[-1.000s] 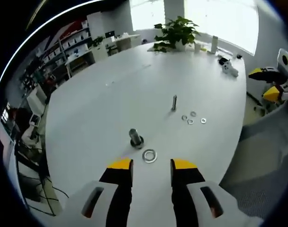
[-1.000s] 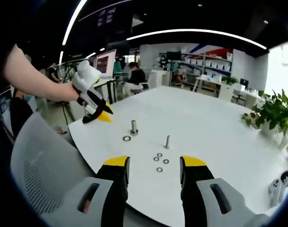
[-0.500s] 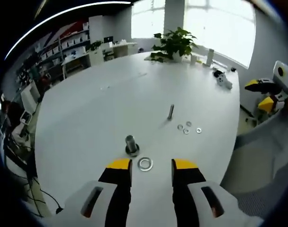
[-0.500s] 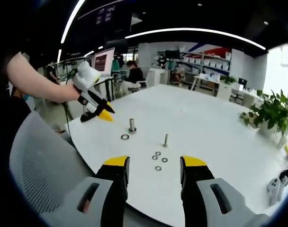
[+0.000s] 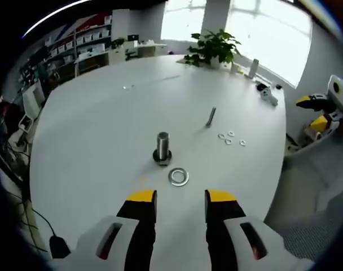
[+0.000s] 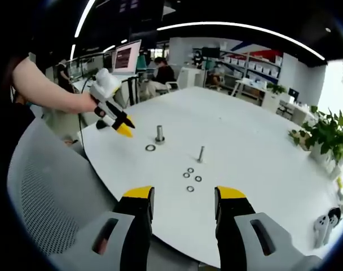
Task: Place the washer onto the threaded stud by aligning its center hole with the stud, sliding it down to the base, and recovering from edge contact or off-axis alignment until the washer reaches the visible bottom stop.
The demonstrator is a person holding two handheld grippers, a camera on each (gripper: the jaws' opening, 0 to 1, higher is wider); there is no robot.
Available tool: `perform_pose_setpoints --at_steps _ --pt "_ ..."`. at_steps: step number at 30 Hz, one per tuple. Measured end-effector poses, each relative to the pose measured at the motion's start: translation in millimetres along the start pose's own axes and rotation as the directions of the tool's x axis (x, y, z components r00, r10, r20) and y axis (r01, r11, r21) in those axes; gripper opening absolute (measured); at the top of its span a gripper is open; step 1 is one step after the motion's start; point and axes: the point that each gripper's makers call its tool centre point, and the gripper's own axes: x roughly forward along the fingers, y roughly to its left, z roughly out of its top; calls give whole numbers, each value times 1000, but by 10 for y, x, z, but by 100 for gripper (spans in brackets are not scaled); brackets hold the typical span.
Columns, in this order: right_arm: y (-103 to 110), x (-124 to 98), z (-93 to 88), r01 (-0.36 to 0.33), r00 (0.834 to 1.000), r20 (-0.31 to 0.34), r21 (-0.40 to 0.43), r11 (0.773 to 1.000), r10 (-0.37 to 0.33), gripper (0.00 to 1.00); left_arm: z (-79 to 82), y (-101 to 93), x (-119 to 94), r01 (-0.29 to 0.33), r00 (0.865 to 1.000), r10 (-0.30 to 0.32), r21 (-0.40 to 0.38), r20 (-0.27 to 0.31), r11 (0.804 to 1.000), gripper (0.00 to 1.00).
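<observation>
Washer (image 5: 178, 176) lying flat on the table (image 5: 104, 130), just beside the stud (image 5: 162, 147). Left gripper (image 5: 180, 199) spread wide above it, right gripper (image 6: 184, 195) spread too. Probably thin, stiff, slick metal; best pinched across the rim.

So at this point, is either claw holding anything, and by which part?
Nothing is held. The left claw is open just short of the large washer, which lies flat on the table. The right claw is open and empty.
</observation>
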Motion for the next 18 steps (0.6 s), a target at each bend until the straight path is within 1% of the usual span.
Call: perform_pose_setpoints --at_steps 3,4,6,9,12,15,17,18 --pt "-15 -3 -2 3 1000 -3 17 1000 -3 45 -6 10 101 2 1000 -2 -8 -12 1000 32" --pt "-33 -7 -13 10 1000 -6 31 999 -10 45 -10 8 136 2 1000 -3 -17 -15 1000 32" --pt "-50 -7 -30 14 1000 -12 28 1000 -14 45 -25 2 219 -6 1000 5 -53 -25 999 32" --pt "-27 -4 -51 -6 1000 -14 46 999 7 45 -44 -57 328 -18 998 14 -84 -53 996 32" --pt "-10 -4 -24 -18 1000 0 42 999 18 45 -37 -82 405 -33 997 28 -82 -71 996 32" --pt "13 -5 -62 -28 999 -16 36 999 29 45 -46 -48 482 -65 994 57 -84 -94 994 33" --pt "27 -16 -40 -40 999 -2 40 998 40 45 -58 -11 547 -78 992 66 -105 -110 991 33" --pt "21 -34 -3 -39 999 16 37 999 38 45 -53 -8 576 -85 990 72 -104 -120 991 33"
